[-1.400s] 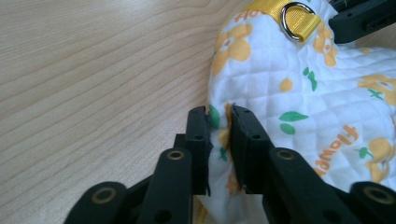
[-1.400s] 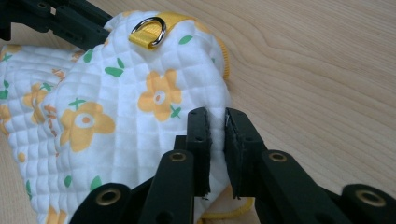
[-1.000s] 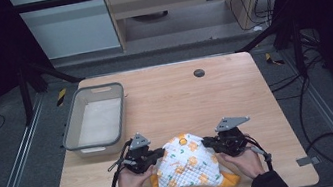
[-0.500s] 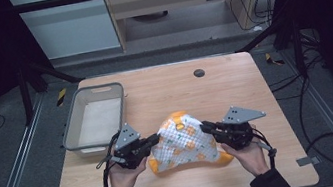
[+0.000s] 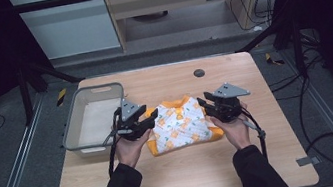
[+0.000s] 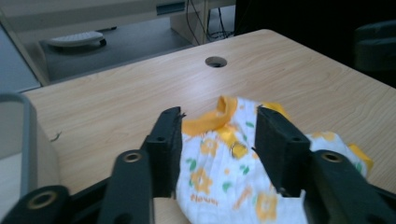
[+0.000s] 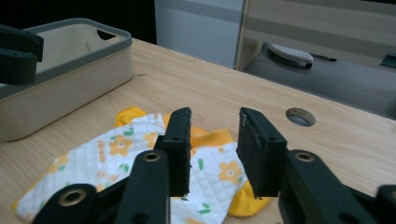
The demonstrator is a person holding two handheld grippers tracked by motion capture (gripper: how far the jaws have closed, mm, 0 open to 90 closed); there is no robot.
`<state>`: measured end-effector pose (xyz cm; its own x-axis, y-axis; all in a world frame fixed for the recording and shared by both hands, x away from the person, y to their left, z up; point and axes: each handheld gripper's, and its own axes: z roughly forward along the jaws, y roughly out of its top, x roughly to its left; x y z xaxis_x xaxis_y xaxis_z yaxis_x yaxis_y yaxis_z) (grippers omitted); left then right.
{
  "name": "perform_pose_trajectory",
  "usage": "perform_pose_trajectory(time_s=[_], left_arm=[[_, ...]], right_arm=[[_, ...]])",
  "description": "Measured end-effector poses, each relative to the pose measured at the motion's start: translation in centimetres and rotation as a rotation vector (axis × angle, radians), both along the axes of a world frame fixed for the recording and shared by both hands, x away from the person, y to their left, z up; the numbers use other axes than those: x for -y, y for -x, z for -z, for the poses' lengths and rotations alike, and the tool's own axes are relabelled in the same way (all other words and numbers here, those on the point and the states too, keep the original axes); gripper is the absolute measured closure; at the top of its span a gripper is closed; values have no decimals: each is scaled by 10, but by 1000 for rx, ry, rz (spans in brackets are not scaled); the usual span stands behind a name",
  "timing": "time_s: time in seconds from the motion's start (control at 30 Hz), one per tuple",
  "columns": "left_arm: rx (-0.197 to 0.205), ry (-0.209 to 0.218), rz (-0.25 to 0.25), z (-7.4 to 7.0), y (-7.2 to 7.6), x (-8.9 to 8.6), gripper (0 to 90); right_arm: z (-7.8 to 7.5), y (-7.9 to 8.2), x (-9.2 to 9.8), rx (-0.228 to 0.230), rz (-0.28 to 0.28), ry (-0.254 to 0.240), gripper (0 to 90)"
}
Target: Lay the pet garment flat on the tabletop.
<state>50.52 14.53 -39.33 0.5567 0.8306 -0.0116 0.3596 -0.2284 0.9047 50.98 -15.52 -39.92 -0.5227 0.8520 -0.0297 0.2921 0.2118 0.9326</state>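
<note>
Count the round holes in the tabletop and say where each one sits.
1. The round hole lies near the far edge of the wooden table, beyond the folded floral garment and right of the grey bin. The hands and garment could hide others.

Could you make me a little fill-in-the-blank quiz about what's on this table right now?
1. The folded garment is white with flowers and trim coloured ____.
2. The grey basket stands at the table's ____ side in the high view.
3. The left gripper and right gripper both have their jaws ____, pinching nothing.

Missing words: orange; left; open
</note>
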Motion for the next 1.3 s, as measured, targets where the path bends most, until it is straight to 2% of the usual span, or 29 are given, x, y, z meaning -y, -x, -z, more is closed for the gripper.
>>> perform_pose_trajectory(time_s=[0.13, 0.27, 0.33, 0.4, 0.5, 0.57, 0.73, 0.77, 0.83, 0.87, 1.0, 1.1, 1.2, 1.3], left_arm=[[17, 19, -1, 1, 10, -15, 401], [17, 2, 14, 0, 20, -25, 344], [-3, -24, 33, 4, 32, -36, 327], [-21, -28, 41, 11, 40, -43, 321], [-47, -53, 45, 23, 49, -50, 314], [-60, -55, 48, 30, 53, -51, 313], [-104, -66, 56, 52, 56, -49, 311], [-122, -84, 62, 56, 55, -46, 311], [-133, -98, 64, 64, 53, -42, 311], [-138, -107, 69, 66, 52, -40, 313], [-168, -180, 87, 79, 47, -30, 318], [-170, -224, 94, 85, 45, -23, 327], [-175, -232, 106, 88, 43, -17, 334], [-201, -228, 128, 93, 41, -12, 365]], right_arm=[[-8, 13, 14, 8, -17, 9, 564], [-13, 29, 26, 13, -38, 22, 487], [-11, 37, 33, 10, -52, 30, 460], [-6, 44, 40, -1, -64, 34, 440], [6, 51, 47, -41, -72, 42, 420], [17, 54, 49, -67, -78, 60, 409], [40, 58, 50, -116, -101, 78, 399], [44, 59, 50, -121, -101, 78, 399], [53, 58, 50, -144, -104, 88, 399], [60, 57, 48, -168, -103, 107, 400], [74, 52, 44, -198, -111, 142, 411], [83, 48, 41, -220, -118, 150, 426], [91, 45, 38, -248, -123, 181, 436], [96, 41, 33, -259, -136, 198, 469]])
